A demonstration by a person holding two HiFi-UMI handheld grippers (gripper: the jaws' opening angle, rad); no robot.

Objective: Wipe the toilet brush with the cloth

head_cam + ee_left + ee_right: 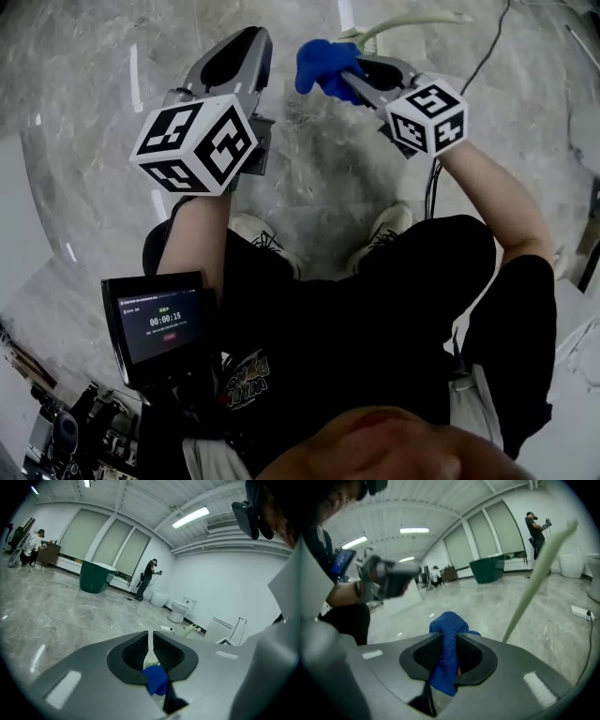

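Note:
In the head view my right gripper (352, 80) is shut on a bunched blue cloth (323, 64). In the right gripper view the cloth (447, 634) is pinched between the black pads and bulges past the tips. A pale green toilet brush handle (412, 21) runs up and right from behind the cloth. It appears again as a blurred slanted handle (534, 576), its lower end hidden by my gripper. My left gripper (251, 37) is to the left, apart from the brush, its jaws closed to a thin slit (150, 651). A blue patch (155, 680) shows low in that slit.
The floor is grey marble (319, 169), with the person's shoes (253, 230) below the grippers. A small screen (155, 323) hangs at the chest. A black cable (487, 56) runs at right. Far off stand a green bin (96, 576), toilets (180, 609) and people.

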